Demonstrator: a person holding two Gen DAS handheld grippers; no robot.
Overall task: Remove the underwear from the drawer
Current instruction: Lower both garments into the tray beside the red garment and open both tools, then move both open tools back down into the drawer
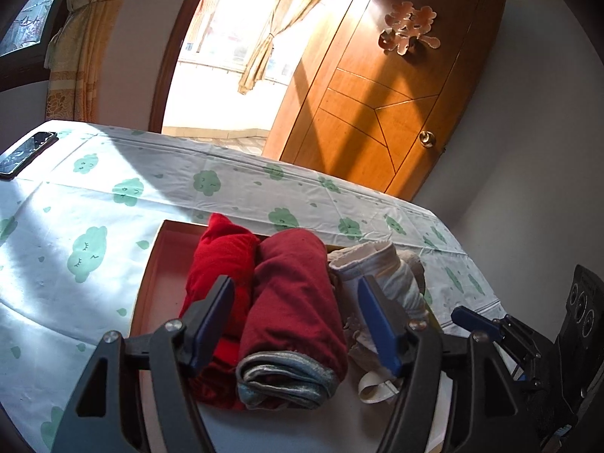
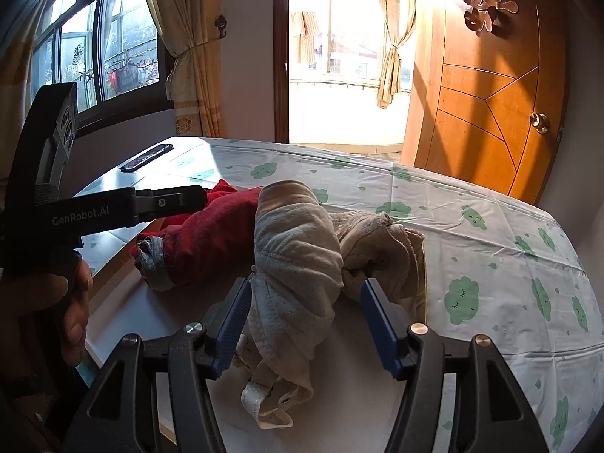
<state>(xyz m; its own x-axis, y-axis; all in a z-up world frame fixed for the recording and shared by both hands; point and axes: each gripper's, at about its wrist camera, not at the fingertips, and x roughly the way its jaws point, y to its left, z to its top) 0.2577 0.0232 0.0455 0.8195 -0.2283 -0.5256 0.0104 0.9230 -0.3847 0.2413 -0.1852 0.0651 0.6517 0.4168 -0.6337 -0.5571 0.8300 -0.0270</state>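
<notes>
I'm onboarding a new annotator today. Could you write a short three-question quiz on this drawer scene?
1. True or false: the left gripper has its jaws open around the dark maroon rolled garment with the grey waistband.
2. Which rolled garment lies between the right gripper's jaws?
A. bright red cloth roll
B. pale blue dotted fabric roll
C. the maroon one
3. Fill in: the flat black object at the far corner of the cloud-print tablecloth is a ____.

Key: 1 true; 2 B; 3 phone.
</notes>
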